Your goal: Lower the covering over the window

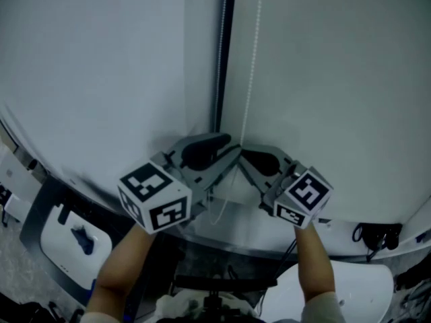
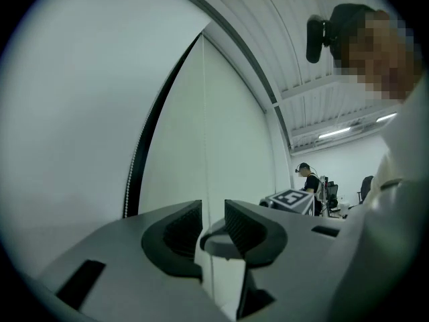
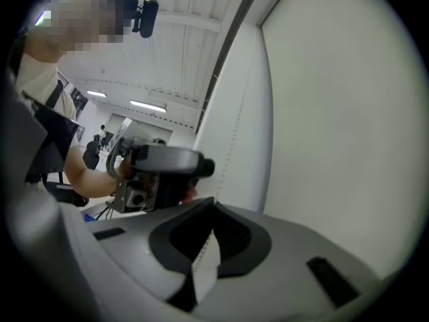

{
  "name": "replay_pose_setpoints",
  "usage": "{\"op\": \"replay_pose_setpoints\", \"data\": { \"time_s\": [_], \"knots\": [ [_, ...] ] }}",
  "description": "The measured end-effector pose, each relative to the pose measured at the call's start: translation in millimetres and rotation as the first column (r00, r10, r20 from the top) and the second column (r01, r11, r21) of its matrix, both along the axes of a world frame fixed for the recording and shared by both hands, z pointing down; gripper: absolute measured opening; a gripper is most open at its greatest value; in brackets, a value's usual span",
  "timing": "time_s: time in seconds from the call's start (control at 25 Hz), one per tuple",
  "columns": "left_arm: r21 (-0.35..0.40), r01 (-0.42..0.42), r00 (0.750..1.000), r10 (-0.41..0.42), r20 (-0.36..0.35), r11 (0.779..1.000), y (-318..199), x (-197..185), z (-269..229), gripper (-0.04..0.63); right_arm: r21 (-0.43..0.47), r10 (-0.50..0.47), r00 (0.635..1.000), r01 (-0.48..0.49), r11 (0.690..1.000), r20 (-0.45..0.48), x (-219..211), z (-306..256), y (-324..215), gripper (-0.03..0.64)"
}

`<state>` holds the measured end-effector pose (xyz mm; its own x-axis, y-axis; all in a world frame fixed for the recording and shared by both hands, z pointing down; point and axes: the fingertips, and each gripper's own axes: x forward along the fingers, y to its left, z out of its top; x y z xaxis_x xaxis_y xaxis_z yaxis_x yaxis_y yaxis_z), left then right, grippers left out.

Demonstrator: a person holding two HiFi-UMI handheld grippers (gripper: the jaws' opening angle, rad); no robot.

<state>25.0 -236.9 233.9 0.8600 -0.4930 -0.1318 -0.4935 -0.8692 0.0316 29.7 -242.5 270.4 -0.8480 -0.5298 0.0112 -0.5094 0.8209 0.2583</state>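
Two white roller blinds hang over the window, with a dark frame strip between them. A white bead chain drops in front of the right blind to both grippers. My right gripper is shut on the bead chain, which runs straight into its closed tips. My left gripper sits close beside it on the left. In the left gripper view its jaws stand apart and the chain passes through the gap without being pinched. Both grippers point at the blind, roughly level.
A loop of chain hangs below the grippers over the sill. White furniture stands at lower left and black cables lie at lower right. A person stands far off in the room, to the right.
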Motion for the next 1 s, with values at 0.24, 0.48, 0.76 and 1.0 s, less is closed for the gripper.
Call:
{"op": "replay_pose_setpoints", "data": {
  "time_s": [0.24,0.48,0.76,1.0],
  "knots": [
    [0.001,-0.012,1.0,0.012,0.023,1.0,-9.9,15.5,-4.7,0.094,-0.123,-0.037,0.996,0.047,0.991,0.085,0.5,48.7,7.6,0.011],
    [0.0,-0.028,1.0,0.028,0.004,1.0,-12.8,18.6,-12.2,0.094,-0.198,-0.031,0.992,0.055,0.979,0.123,3.6,82.5,11.3,0.009],
    [0.041,-0.016,1.0,0.017,-0.009,0.999,-14.1,18.8,-28.5,0.092,-0.289,-0.023,0.983,0.076,0.954,0.184,8.0,125.2,18.8,0.009],
    [-0.008,-0.023,0.999,0.022,-0.029,1.0,-15.9,17.0,-27.2,0.035,-0.286,-0.014,0.986,0.061,0.956,0.164,12.4,127.4,21.2,0.008]
  ]
}}
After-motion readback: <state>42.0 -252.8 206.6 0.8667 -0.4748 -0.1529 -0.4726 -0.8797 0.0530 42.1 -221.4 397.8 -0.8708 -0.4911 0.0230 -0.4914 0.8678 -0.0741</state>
